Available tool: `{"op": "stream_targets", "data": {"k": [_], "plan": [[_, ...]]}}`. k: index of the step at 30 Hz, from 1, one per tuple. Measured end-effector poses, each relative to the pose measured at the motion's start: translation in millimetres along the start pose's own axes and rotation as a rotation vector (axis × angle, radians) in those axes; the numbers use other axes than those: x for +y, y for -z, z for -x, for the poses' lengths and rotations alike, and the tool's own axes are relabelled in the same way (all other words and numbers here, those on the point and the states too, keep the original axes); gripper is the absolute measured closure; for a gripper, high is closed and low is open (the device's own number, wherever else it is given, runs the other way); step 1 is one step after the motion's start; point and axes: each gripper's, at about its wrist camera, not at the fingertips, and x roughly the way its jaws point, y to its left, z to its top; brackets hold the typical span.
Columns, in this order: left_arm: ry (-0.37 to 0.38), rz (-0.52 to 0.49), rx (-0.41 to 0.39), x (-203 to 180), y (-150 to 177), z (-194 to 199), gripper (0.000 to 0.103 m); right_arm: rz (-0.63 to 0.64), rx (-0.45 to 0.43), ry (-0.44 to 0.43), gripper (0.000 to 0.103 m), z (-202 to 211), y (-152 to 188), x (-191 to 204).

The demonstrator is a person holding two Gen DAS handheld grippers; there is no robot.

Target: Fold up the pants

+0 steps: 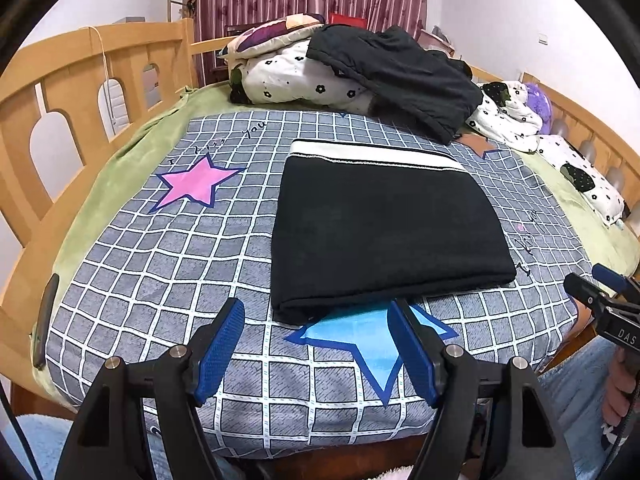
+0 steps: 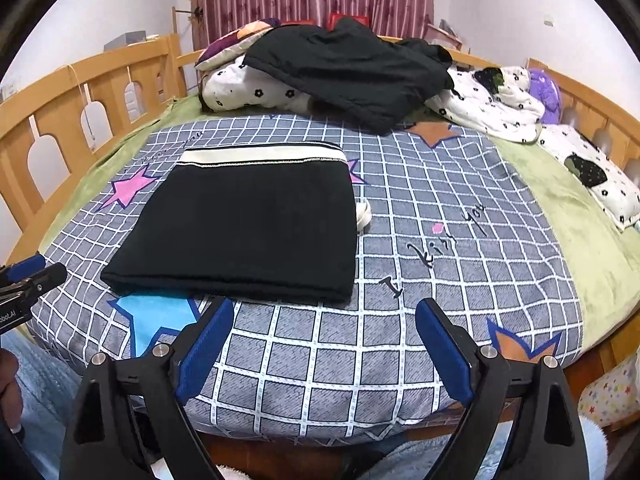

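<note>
The black pants [image 1: 384, 232] lie folded into a flat rectangle on the checked bed cover [image 1: 160, 264], their white waistband [image 1: 372, 156] at the far edge. My left gripper [image 1: 316, 316] hovers open just in front of the pants' near fold, nothing between its blue pads [image 1: 218, 352]. In the right wrist view the same folded pants [image 2: 244, 232] lie left of centre, and my right gripper [image 2: 324, 316] stands wide open near their front right corner, holding nothing. Each gripper's tip shows at the edge of the other's view.
A second dark garment [image 1: 400, 76] is draped over a flowered quilt [image 1: 288, 76] at the head of the bed. Pillows [image 2: 600, 184] and a purple plush [image 2: 546, 88] lie at the right. A wooden rail [image 1: 80, 92] surrounds the bed. A person's jeans show below.
</note>
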Motion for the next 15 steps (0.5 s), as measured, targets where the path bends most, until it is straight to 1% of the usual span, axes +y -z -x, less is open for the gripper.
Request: {"op": "stream_targets", "data": {"k": [15], "plan": [[-0.012,0.013,0.006,4.7,1.9,-1.9,0.031,-0.005,0.004,-0.002,0.012,-2.7,3.2,-1.8]]}}
